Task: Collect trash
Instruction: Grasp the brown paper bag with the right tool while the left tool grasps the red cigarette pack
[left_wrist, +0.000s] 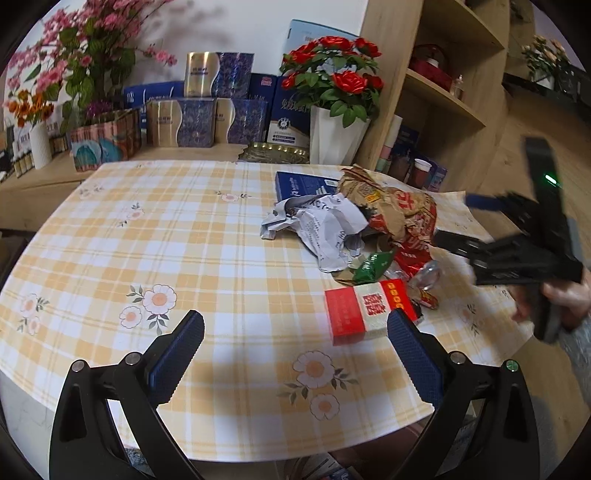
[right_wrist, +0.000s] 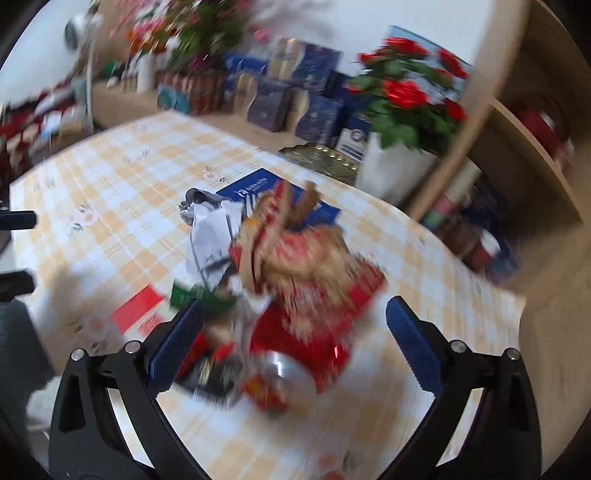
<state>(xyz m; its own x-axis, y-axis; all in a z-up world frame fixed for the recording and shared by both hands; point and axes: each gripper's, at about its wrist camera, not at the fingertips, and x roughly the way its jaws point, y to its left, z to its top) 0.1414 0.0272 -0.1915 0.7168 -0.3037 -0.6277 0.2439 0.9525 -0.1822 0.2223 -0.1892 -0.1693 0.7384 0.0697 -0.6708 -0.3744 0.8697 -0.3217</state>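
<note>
1. The left gripper stands wide open over the checked tablecloth, holding nothing.
2. Just beyond its right finger lies a red-and-white box.
3. The right gripper is spread wide too; blur hides any contact, but it seems to grip nothing.
4. Farther on, the trash pile, crumpled white paper and brown-red wrappers, sits mid-table beside a blue box.

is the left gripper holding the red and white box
No, the left gripper stands wide open with nothing between its fingers, and the red and white box lies flat on the table beyond them.
</note>
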